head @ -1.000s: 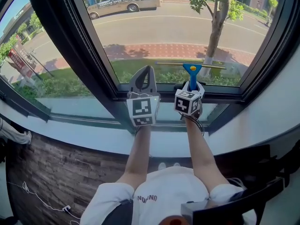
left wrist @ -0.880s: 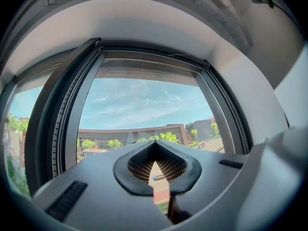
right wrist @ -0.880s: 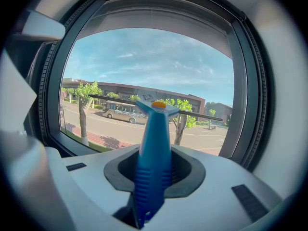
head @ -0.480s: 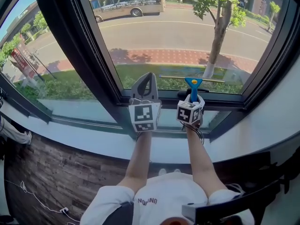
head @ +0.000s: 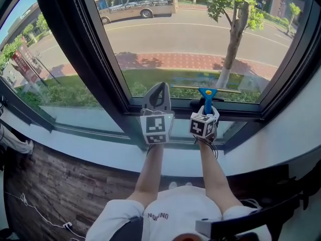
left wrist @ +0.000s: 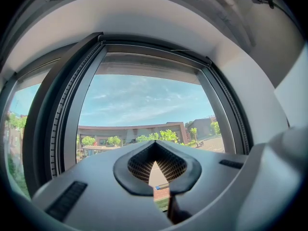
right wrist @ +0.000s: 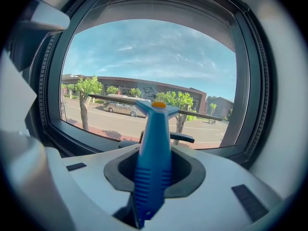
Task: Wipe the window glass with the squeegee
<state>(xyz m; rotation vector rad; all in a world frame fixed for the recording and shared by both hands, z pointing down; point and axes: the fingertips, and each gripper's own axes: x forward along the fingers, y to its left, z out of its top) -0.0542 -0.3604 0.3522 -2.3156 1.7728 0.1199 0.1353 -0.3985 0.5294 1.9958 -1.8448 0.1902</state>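
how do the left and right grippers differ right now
The left gripper has its jaws shut tip to tip on nothing; the right gripper is shut on the blue handle of the squeegee. The left gripper sits towards the lower left corner of the glass; the right gripper sits nearer its middle. Both are held at the window frame's bottom rail.
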